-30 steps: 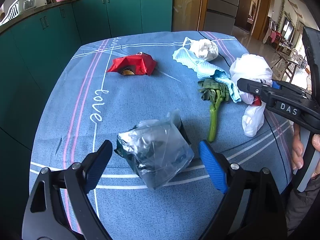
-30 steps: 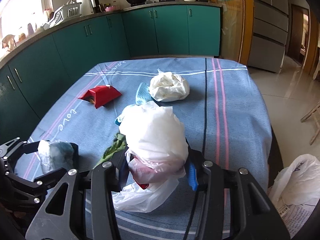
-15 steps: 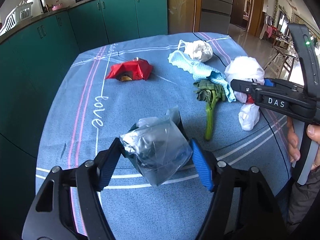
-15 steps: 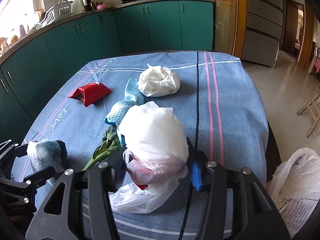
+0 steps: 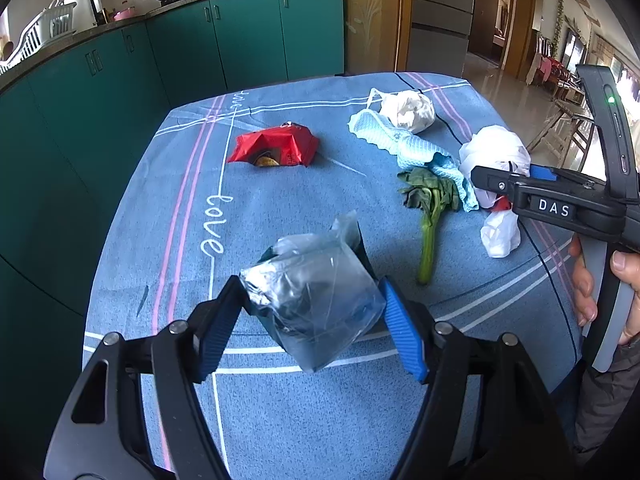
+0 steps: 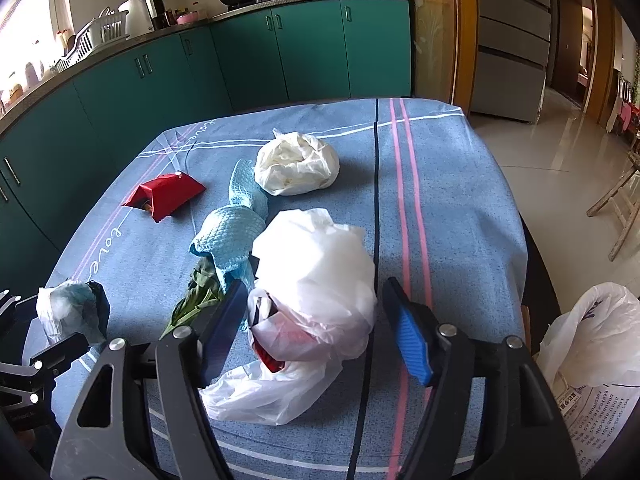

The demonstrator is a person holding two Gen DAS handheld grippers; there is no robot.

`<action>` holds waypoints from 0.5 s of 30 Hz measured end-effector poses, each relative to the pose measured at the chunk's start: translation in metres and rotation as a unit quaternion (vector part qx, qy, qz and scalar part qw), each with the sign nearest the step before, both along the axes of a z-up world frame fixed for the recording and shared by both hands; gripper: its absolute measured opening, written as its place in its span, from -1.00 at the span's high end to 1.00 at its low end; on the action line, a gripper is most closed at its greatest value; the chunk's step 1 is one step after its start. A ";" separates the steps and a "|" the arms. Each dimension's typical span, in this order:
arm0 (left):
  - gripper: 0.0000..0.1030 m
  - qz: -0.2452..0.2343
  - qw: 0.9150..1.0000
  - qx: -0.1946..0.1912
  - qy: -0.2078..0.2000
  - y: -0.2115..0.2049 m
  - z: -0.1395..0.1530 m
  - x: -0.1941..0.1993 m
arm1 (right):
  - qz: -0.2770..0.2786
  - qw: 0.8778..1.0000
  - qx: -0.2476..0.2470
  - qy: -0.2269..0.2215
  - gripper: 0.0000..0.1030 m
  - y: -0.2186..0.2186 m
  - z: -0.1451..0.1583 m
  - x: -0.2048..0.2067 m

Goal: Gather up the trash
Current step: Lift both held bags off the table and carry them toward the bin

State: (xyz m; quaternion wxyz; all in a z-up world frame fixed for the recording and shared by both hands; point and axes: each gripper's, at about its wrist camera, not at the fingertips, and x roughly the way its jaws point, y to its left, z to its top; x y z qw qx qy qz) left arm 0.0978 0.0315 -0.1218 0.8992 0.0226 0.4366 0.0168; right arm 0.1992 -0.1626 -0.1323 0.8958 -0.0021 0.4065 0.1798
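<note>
Left hand-held gripper [image 5: 312,328]: narrower than before, pads now pressing the crumpled clear bag [image 5: 316,296].
Right hand-held gripper [image 6: 316,332]: jaws just opened, pads off the white bag [image 6: 320,272].
White bag: puffy, red inside, near the bench's [image 6: 460,208] front edge.

The clear bag [image 5: 316,300] wraps something dark whose nature cannot be made out through the crinkled film. The white bag [image 6: 320,280] hides most of a red item [image 6: 270,356] inside it; only a corner shows. The cloth [image 6: 232,236] covers the top of the green stalk [image 6: 196,296]. What sits in the red packet [image 5: 276,146] mouth is too small to tell. On the floor, another bag [image 6: 592,340] is cut off by the right wrist view's edge, and the print below it is unreadable.
</note>
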 end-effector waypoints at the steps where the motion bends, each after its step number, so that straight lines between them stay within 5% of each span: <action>1: -0.39 0.001 1.000 -0.001 0.000 0.000 0.000 0.000 | -0.001 1.000 0.000 -0.001 -0.35 0.000 0.000 0.000; 15: -0.69 0.030 1.000 -0.007 -0.003 0.016 -0.002 -0.001 | -0.021 1.000 0.001 -0.006 -0.40 -0.012 0.003 0.003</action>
